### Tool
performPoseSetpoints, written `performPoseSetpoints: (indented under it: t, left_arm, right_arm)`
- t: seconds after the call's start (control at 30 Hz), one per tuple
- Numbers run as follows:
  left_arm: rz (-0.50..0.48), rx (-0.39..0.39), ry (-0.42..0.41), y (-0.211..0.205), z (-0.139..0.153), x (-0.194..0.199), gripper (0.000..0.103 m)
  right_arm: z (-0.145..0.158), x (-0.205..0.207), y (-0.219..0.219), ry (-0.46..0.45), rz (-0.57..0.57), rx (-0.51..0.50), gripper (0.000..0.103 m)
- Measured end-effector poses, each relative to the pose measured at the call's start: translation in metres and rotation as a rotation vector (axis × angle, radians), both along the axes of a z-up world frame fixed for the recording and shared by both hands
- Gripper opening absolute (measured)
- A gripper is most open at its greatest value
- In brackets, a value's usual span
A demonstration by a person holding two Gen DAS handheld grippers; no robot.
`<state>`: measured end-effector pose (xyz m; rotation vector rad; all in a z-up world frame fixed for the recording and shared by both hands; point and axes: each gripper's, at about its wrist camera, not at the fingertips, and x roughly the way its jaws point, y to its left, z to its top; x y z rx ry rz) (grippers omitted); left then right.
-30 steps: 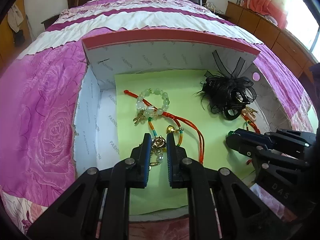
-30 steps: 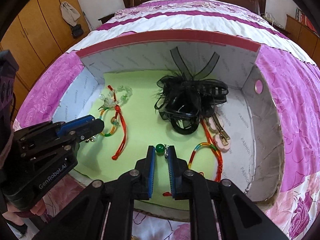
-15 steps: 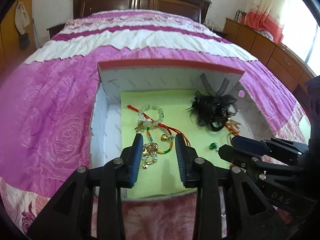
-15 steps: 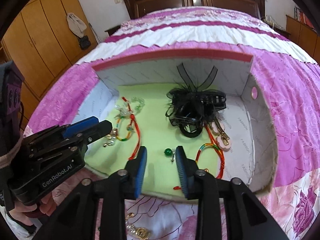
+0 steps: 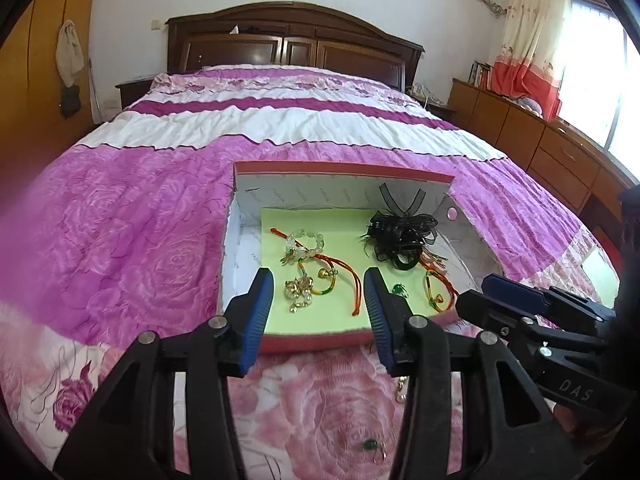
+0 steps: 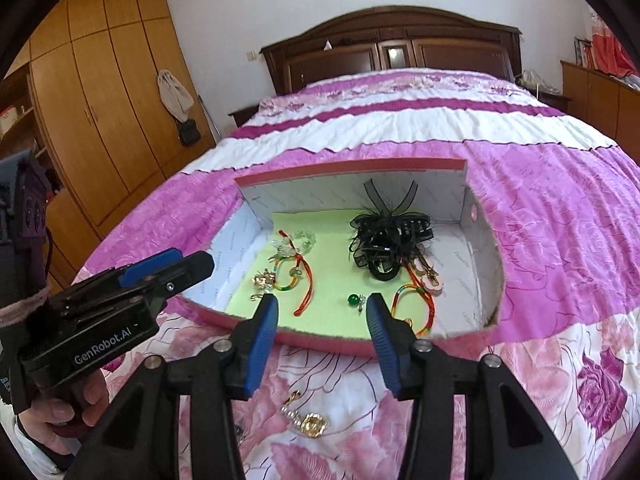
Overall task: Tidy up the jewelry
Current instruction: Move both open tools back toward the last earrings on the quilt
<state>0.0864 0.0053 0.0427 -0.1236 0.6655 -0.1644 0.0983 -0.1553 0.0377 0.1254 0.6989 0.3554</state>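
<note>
Jewelry in box: gold charm cluster (image 5: 299, 289) and green bead pendant (image 6: 353, 300) lie loose on the green liner (image 5: 320, 322) — a second ago each sat pinched between gripper fingers, so both deliveries are judged done.
Other contents: pale bead bracelet (image 5: 305, 240), red cord (image 5: 347, 276) with rainbow loop, second rainbow cord bracelet (image 6: 416, 304), pink clip (image 6: 430, 278), black ribbon hair bow (image 5: 402, 236) at the back right.
Box (image 5: 344, 168): red-rimmed, white-walled, open on the bed.
Left gripper (image 5: 318, 312): spread wide, empty; it has drawn back from over the liner to the near rim.
Right gripper (image 6: 322, 320): likewise wide apart and empty, pulled back to the near rim.
Still outside: gold rose earring with crystal drops (image 6: 308, 420) and a small green bead piece (image 5: 369, 445), both on the quilt (image 5: 132, 248) in front of the box, near the grippers.
Reading: two pieces placed, at least two left — the next grasp probably goes to these small, flat pieces on soft fabric, where fingers could snag the quilt.
Surroundings: wooden headboard (image 5: 294, 46), wardrobe (image 6: 104, 92).
</note>
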Motion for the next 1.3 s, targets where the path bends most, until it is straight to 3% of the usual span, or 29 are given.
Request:
performPoseSetpoints:
  t: [0.73,1.0,1.3]
  left_arm:
    - [-0.009,0.049,-0.030,-0.013,-0.008,-0.047,0.040]
    - [-0.055,0.069,0.042,-0.021,-0.021,-0.051,0.039]
    - [-0.149,0.086,0.186,-0.034,-0.046,-0.049,0.038]
  right_arm:
    - [-0.016,-0.062,-0.015,-0.045,-0.022,0.020,0.049]
    - [-0.021,-0.063,-0.018,-0.019,-0.027,0.016,0.049]
    - [-0.031,-0.057,-0.016,0.048,-0.014,0.002,0.049]
